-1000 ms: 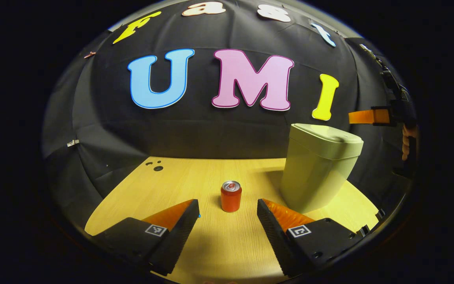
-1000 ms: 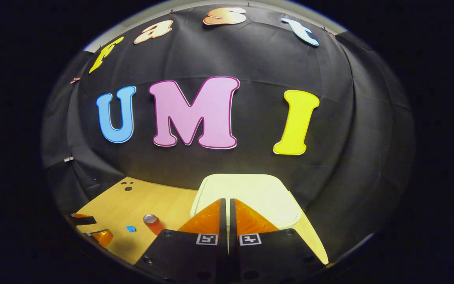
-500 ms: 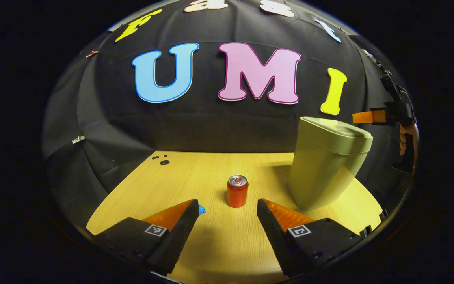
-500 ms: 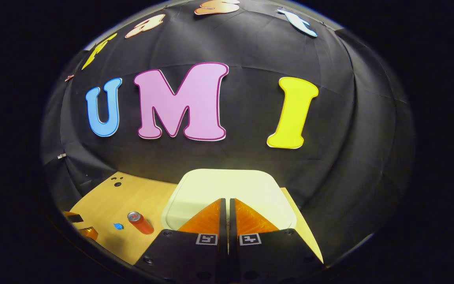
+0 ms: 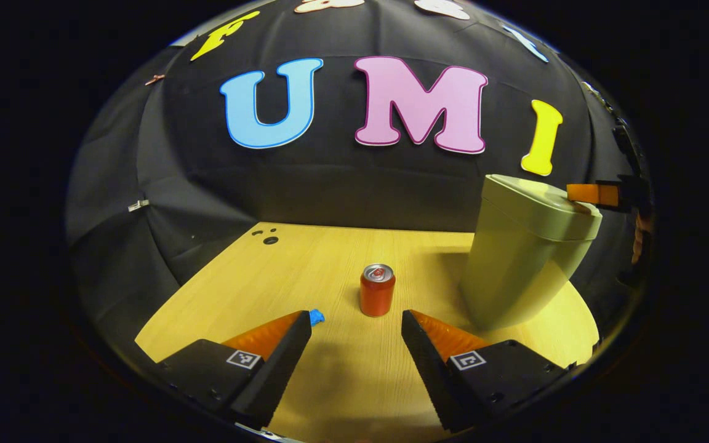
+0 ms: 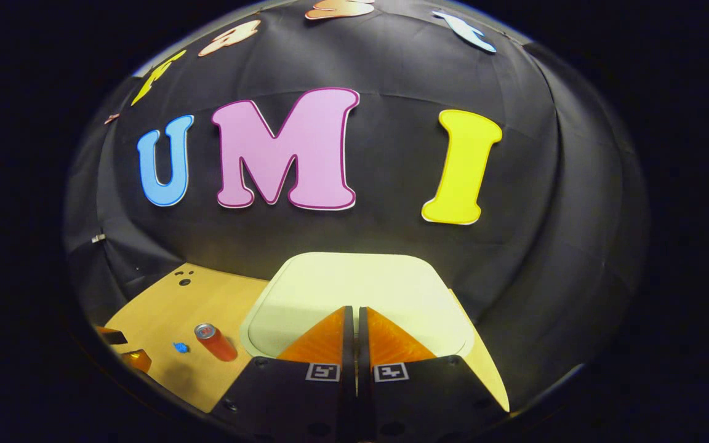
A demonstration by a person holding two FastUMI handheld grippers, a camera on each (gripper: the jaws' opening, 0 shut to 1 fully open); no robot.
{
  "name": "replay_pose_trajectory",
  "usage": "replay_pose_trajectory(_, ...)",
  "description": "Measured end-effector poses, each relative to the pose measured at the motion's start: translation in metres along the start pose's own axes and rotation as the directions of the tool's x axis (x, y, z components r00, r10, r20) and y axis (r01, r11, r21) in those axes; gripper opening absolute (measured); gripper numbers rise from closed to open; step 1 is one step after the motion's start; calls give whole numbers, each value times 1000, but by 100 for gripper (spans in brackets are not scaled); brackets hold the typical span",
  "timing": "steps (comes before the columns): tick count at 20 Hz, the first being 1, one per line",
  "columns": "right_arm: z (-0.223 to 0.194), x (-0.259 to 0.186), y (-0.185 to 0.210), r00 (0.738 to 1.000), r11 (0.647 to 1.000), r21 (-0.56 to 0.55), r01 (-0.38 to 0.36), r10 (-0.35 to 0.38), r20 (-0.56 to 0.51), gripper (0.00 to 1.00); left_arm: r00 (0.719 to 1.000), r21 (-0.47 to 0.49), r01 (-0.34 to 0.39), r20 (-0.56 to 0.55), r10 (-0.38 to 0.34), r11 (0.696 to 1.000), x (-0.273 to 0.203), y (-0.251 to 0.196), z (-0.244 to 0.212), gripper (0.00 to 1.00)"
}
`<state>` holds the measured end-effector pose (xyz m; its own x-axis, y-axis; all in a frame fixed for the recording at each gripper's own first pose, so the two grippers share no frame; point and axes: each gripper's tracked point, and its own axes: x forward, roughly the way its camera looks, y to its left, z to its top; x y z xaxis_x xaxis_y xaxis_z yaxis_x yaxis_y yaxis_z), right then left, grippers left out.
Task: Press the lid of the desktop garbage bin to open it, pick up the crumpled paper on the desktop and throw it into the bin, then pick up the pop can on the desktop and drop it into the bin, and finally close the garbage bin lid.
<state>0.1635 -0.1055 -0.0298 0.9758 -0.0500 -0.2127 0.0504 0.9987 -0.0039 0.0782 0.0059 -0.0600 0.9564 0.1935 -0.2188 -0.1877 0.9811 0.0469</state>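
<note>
On the wood-grain table (image 5: 305, 271), mid-surface, stands a metal can (image 5: 377, 290); the boxy plastic bin (image 5: 524, 258) (lid (image 6: 354, 289) down) sits near the right edge. Right gripper (image 6: 354, 317) clenched over the lid; left gripper (image 5: 356, 329) spread.

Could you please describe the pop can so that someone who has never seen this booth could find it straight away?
Start from the wooden desktop and find the tall pale green garbage bin with its lid shut. The pop can stands upright on the bare wood, apart from the bin, ahead of the open left tongs. It is the small red cylinder with a silver top, far bigger than the blue crumpled paper nearby.
</note>
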Motion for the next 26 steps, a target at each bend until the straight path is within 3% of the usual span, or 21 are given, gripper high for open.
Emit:
replay_pose_trajectory(4,-1,-1,1,1000,999,51,-3,1,24,5,1000,32,8,26,-9,999,-2,-3,10,96)
replay_pose_trajectory(12,5,-11,2,997,998,-24,66,-64,47,5,996,12,80,48,-81,997,8,4,21,95)
replay_pose_trajectory(19,-15,-53,38,998,998,-32,62,-61,27,5,995,-44,81,53,-79,996,8,52,2,96)
replay_pose_trajectory(26,-43,-89,54,997,997,2,73,-73,1,5,999,-30,41,27,-40,999,15,100,-26,96)
